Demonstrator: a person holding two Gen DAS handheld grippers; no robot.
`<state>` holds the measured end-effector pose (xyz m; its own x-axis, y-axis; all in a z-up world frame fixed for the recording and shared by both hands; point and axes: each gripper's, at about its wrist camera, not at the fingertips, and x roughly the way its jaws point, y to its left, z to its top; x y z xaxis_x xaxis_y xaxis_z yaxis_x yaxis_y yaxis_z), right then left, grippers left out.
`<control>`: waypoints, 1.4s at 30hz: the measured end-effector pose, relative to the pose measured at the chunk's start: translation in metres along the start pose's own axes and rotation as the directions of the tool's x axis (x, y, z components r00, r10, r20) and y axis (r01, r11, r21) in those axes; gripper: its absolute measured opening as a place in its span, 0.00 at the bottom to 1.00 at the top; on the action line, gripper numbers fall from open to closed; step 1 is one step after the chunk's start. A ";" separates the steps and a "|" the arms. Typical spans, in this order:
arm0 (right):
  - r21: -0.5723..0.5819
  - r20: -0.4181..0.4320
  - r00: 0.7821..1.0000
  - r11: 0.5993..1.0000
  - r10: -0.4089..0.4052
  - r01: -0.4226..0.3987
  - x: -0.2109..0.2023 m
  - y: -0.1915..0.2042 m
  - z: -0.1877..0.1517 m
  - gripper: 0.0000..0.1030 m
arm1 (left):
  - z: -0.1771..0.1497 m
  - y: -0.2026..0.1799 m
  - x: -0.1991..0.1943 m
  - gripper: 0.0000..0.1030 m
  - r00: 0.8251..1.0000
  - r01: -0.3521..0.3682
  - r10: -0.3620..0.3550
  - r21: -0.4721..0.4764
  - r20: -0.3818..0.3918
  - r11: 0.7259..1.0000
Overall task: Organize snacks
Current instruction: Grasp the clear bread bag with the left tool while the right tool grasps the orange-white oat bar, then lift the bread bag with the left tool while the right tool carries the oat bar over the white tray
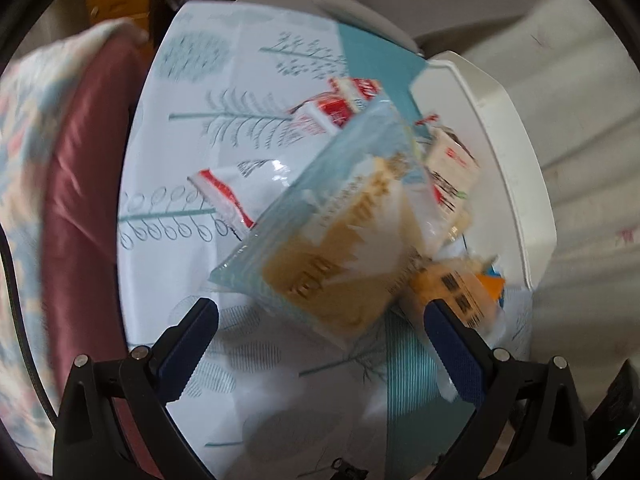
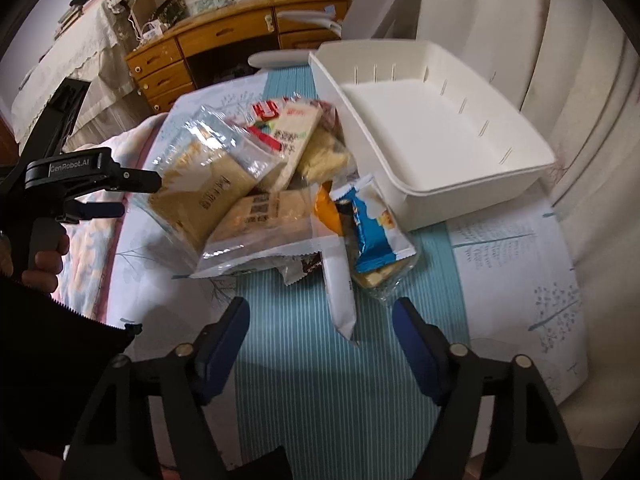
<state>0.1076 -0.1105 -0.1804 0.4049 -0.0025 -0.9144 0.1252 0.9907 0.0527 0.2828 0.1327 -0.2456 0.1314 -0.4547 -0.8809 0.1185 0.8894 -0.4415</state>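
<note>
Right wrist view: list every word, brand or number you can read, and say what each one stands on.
"GenRobot.AI": white letters on the black body of the left gripper.
A large red "U": on the red and white packet at the far side of the pile.
Print, barcodes and a square code on the other snack packets: too small or blurred to read.
White bin: no text.

Snack packets (image 2: 256, 204): about nine in one overlapping heap, the lower ones partly hidden
White bins (image 2: 436, 136): one
Grippers: two, left gripper (image 2: 120, 196) and right gripper (image 2: 320, 336)
Fingers: two on each gripper
Tabletops (image 2: 320, 380): one
</note>
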 end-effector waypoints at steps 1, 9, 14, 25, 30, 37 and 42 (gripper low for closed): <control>0.004 -0.009 1.000 1.000 0.004 -0.004 0.004 -0.001 0.001 0.67 | 0.001 0.005 0.005 0.99 1.000 0.012 -0.012 -0.024 0.004 1.000; 0.024 -0.095 0.994 0.999 0.048 -0.046 0.039 -0.007 0.004 0.59 | 0.008 0.018 0.033 0.99 0.998 0.061 -0.060 -0.110 0.011 0.992; 0.027 -0.113 0.991 0.997 0.070 -0.067 0.053 -0.007 0.008 0.48 | 0.009 0.016 0.043 0.98 0.997 0.072 -0.073 -0.129 0.000 0.989; 0.066 -0.168 0.981 0.994 0.096 -0.086 0.074 -0.016 0.019 0.18 | 0.010 0.011 0.046 0.70 0.995 0.099 -0.100 -0.178 -0.002 0.979; 0.101 -0.198 0.976 0.993 0.088 -0.069 0.077 -0.013 0.024 0.17 | 0.005 0.014 0.043 0.54 0.992 0.127 -0.129 -0.200 0.005 0.972; 0.163 -0.211 0.973 0.985 0.096 -0.062 0.071 -0.004 0.026 0.17 | 0.001 0.010 0.024 0.37 0.990 0.141 -0.139 -0.180 0.024 0.973; 0.185 -0.171 0.981 0.981 0.085 -0.053 0.053 0.000 0.026 0.17 | -0.004 0.011 0.010 0.31 0.989 0.149 -0.146 -0.182 0.030 0.972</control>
<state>0.1528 -0.1143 -0.2178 0.2528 0.1054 -0.9618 0.2686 0.9473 0.1744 0.2811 0.1380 -0.2594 0.1422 -0.5809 -0.8015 -0.0442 0.8052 -0.5914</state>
